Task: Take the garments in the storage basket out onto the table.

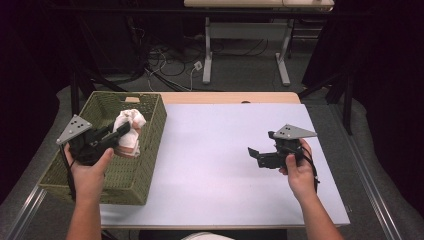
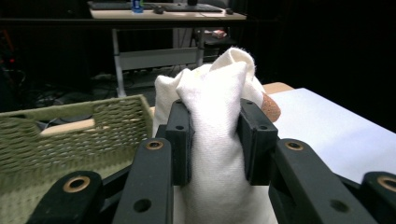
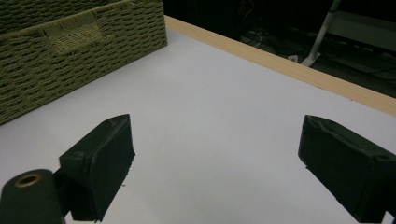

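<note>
High view, left hand: the left hand [image 1: 90, 167] comes in from the bottom left, forearm running up along the table's left edge, wrist bent so the left gripper [image 1: 122, 131] points to the right and a little away, over the woven basket [image 1: 150, 145].
Left jaws: in the left gripper view they pinch a white cloth [image 2: 215, 126] between the two pads, one pad on each side of the bunched fabric, which rises above them in a loose peak.
White cloth, place: held above the inside of the basket, toward its far right corner; a pinkish patch shows at its right side, though whether that is part of the cloth or a second item I cannot tell.
Basket, place: it sits at the table's left edge, its far end near the far left corner, its near end overhanging the near edge slightly.
High view, right hand: the right hand [image 1: 297, 167] enters from the bottom right, forearm angled inward, fist wrapped round the handle near the table's right edge, grey plate on top.
Right jaws: the right gripper [image 1: 254, 154] points left toward the table's middle; in the right gripper view its jaws stand spread wide over the bare white table [image 3: 224, 116], nothing between them.
</note>
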The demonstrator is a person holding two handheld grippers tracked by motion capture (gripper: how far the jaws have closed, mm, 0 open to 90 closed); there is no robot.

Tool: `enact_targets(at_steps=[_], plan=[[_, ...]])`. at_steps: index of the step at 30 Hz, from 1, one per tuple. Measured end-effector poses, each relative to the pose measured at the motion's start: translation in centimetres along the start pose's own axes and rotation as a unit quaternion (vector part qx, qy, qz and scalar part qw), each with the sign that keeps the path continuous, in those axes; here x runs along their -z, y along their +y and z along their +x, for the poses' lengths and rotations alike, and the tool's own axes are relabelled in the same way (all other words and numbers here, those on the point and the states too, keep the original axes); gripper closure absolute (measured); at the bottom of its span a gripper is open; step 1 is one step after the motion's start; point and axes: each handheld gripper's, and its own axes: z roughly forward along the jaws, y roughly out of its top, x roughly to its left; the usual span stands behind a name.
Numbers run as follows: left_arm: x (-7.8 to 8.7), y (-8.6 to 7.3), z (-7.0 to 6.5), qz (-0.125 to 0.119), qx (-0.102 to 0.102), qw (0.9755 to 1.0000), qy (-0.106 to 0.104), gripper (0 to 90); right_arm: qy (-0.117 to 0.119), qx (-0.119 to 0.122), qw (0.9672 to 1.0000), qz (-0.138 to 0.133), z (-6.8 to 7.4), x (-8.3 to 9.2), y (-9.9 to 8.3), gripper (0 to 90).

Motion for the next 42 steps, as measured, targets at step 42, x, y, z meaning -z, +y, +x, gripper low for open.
enact_targets(at_steps=[42], plan=[[-5.0,-1.4,-8.3,0.031,-0.045,0.9913,-0.120,68.8,0.002,0.003,1.0000,0.006,0.2,-0.1,-0.1,10.0]])
